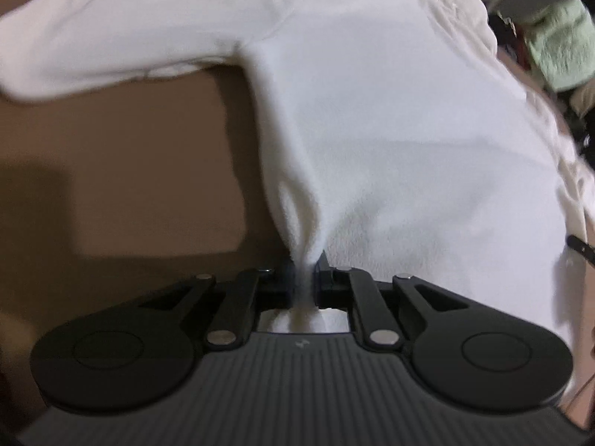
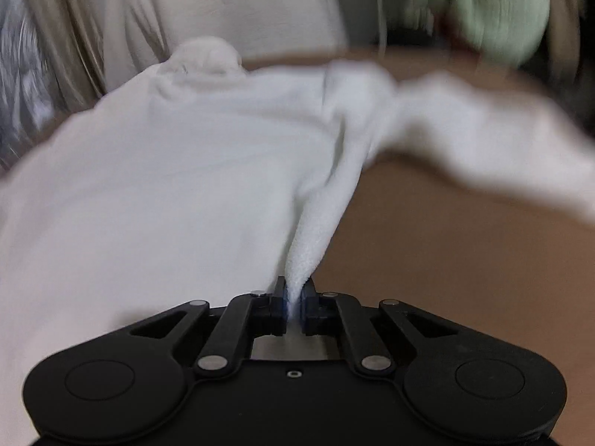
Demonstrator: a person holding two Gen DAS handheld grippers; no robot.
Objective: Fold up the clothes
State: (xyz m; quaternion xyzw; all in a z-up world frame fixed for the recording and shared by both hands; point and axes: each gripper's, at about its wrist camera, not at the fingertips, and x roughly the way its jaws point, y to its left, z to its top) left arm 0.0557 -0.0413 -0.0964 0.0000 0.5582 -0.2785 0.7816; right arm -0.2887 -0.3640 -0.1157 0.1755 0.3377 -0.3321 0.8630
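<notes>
Meanwhile, both grippers pinch a white fleece top (image 1: 372,119) spread on the brown tabletop (image 1: 111,171): left gripper (image 1: 305,278) & right gripper (image 2: 293,303) each clenched on a bunched hem edge. Soft, light, limp fabric; probably best gripped at hem corners.

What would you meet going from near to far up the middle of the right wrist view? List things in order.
Right gripper, shut on a pinched fold → white fleece garment spread on the brown surface → beige fabric behind it.
</notes>
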